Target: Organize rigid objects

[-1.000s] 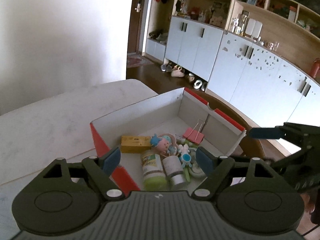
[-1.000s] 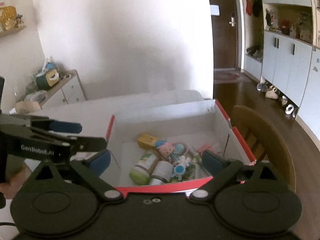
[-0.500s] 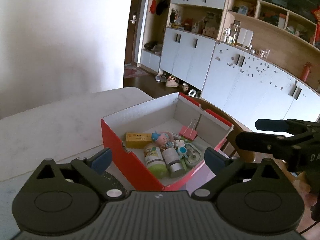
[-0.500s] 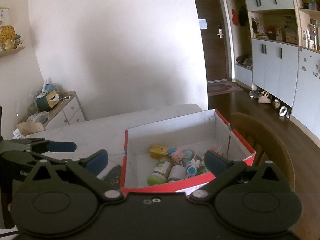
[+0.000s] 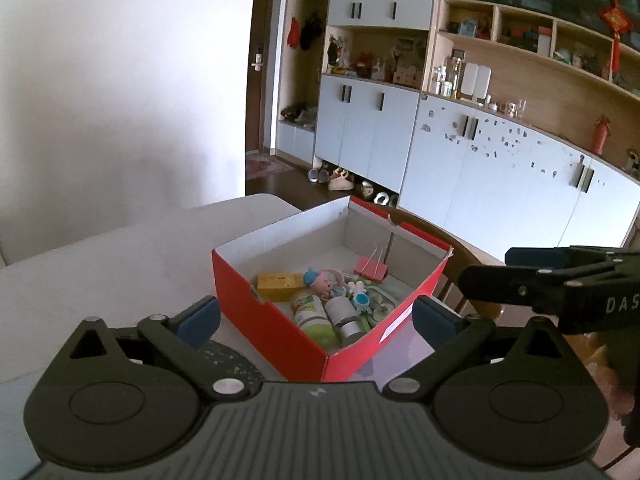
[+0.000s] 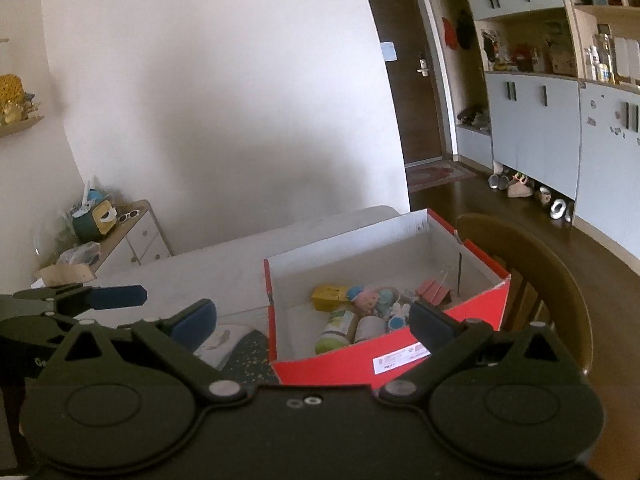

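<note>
A red cardboard box [image 5: 276, 320] [image 6: 440, 354] with a white inside stands on the white table. In it lie a yellow carton [image 5: 278, 282], a pink and blue doll [image 5: 322, 279], two small bottles [image 5: 314, 314], a blue toy [image 5: 362, 299] and a red binder clip [image 5: 371, 268]. My left gripper [image 5: 316, 318] is open and empty, back from the box's near corner. My right gripper [image 6: 312, 322] is open and empty, in front of the box's near wall. Each gripper shows in the other's view, the right [image 5: 560, 280] and the left [image 6: 80, 300].
A dark speckled round mat [image 5: 224, 358] [image 6: 252, 356] lies on the table left of the box. A wooden chair [image 6: 552, 280] stands right of the table. White cabinets [image 5: 480, 168] line the far wall. A low drawer unit [image 6: 132, 236] stands at the left.
Both grippers have pulled back and up from the box, which now looks smaller and farther. Both stay open and empty. The dark mat has come into view.
</note>
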Tool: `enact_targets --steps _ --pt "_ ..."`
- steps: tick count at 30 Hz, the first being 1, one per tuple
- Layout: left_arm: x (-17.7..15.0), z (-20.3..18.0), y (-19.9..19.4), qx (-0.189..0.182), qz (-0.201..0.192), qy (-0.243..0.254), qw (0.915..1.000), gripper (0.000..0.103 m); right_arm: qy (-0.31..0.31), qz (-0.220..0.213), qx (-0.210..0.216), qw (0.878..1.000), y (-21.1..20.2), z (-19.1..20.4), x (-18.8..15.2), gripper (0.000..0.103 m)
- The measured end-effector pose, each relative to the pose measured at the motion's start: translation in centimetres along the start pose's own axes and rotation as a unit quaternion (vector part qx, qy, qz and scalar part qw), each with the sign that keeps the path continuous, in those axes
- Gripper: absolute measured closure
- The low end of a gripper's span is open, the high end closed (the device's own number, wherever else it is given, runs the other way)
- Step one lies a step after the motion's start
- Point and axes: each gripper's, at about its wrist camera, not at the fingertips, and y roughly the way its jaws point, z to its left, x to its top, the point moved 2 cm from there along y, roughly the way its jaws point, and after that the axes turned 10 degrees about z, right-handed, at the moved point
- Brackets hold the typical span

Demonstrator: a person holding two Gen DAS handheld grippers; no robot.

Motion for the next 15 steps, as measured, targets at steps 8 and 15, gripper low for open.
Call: enact_targets --steps 8,15 --pt "-0.9 0.0 -0.3 -0.011 0.005 0.009 0.9999 0.0 0.018 0.0 -0.012 1.0 -0.3 0.2 -0.9 0.0" --pt "-1.3 0.2 -0.5 -0.014 0.006 0.014 0.9998 0.0 0.029 0.008 -0.018 0.999 -0.4 0.1 -1.8 0.0"
